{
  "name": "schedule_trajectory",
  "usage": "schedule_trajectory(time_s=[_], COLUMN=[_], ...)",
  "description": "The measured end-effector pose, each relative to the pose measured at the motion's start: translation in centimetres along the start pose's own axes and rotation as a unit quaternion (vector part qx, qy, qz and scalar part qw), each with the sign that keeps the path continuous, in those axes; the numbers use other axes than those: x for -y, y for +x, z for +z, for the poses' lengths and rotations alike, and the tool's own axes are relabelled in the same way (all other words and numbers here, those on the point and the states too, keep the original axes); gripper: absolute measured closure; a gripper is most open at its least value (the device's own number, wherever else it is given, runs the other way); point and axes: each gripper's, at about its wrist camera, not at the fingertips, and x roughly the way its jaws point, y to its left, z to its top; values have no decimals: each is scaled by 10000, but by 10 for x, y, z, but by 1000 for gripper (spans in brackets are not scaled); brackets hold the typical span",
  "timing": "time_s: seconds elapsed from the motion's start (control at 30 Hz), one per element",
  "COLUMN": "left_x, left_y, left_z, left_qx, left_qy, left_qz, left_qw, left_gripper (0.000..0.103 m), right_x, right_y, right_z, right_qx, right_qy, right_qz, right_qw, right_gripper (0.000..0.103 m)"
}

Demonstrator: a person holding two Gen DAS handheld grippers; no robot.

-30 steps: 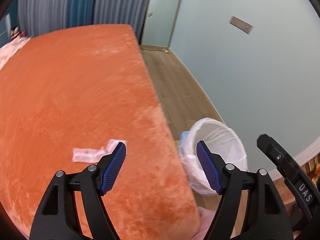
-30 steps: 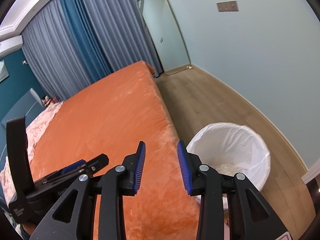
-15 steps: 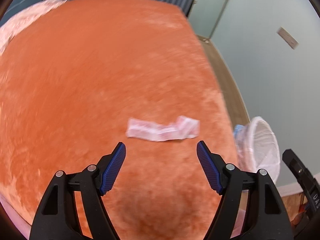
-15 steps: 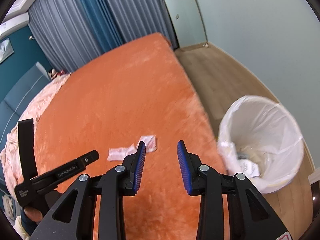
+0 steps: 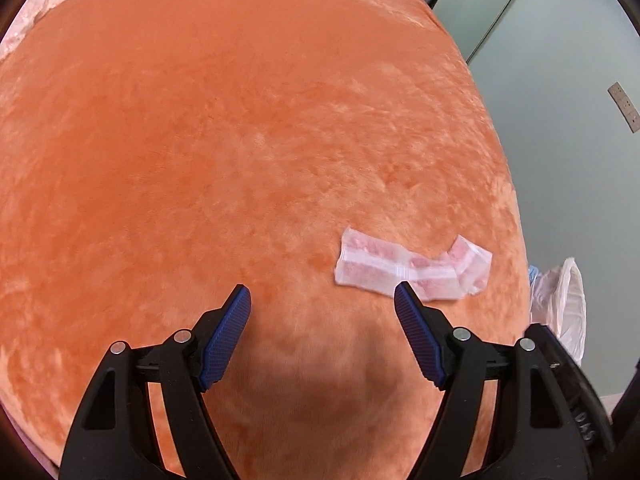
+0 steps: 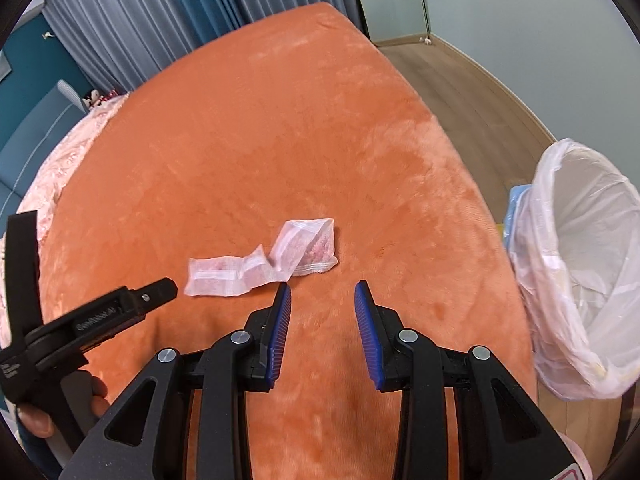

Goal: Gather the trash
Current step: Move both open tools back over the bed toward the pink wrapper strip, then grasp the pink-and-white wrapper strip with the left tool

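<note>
A crumpled clear plastic wrapper (image 5: 408, 268) with pink marks lies on the orange bed cover (image 5: 240, 140), near its right edge. My left gripper (image 5: 322, 294) is open and empty, just short of the wrapper, which lies by its right fingertip. In the right wrist view the wrapper (image 6: 260, 260) lies just ahead and left of my right gripper (image 6: 322, 288), which is open and empty. The left gripper's body (image 6: 100, 316) shows at the left of that view. A bin lined with a white bag (image 6: 580, 264) stands on the floor beside the bed.
The bin also shows at the right edge of the left wrist view (image 5: 564, 300). Wooden floor (image 6: 480, 92) runs between bed and pale wall. Curtains (image 6: 140, 28) hang behind the bed. A pink quilt (image 6: 68, 152) lies at the bed's far left.
Both grippers have swung from the bin toward the bed and come closer to the wrapper, which now lies just ahead of both. Both stay open.
</note>
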Motion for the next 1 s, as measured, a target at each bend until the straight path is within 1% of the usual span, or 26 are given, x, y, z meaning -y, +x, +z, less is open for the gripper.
schedule_trajectory(time_s=[0.17, 0.3, 0.4, 0.47, 0.5, 0.57, 0.6, 0.63, 0.67, 0.8, 1.0], left_x=[8, 18, 23, 26, 26, 27, 28, 30, 32, 37, 39], left_y=[24, 35, 42, 44, 45, 46, 46, 47, 47, 36, 2], left_z=[11, 13, 11, 11, 12, 13, 13, 13, 13, 10, 6], left_qx=[-182, -279, -336, -338, -332, -322, -319, -319, -307, -241, -2], left_qy=[-10, 121, 221, 275, 289, 322, 344, 380, 414, 472, 497], left_qz=[-57, -97, -57, -12, -3, -8, -38, -50, -50, -68, -172], left_qw=[9998, 9995, 9992, 9991, 9990, 9990, 9989, 9988, 9987, 9986, 9986], left_gripper=[33, 41, 51, 60, 62, 75, 78, 84, 87, 89, 89], right_x=[1, -1, -2, 0, -1, -2, -3, -3, -4, -4, 6], right_y=[24, 43, 60, 69, 71, 71, 71, 71, 70, 56, 12], right_z=[12, 21, 20, 17, 14, 13, 12, 11, 11, 9, 6], right_qx=[-134, -238, -411, -493, -505, -458, -472, -501, -501, -381, -32], right_qy=[37, -4, -36, -47, -48, -103, -123, -128, -133, -118, 99], right_qz=[-34, -73, -94, -106, -100, -110, -78, -42, -39, 13, 109], right_qw=[9999, 9997, 9991, 9987, 9987, 9988, 9988, 9987, 9986, 9992, 9999], right_gripper=[70, 70, 75, 77, 79, 86, 97, 100, 100, 100, 100])
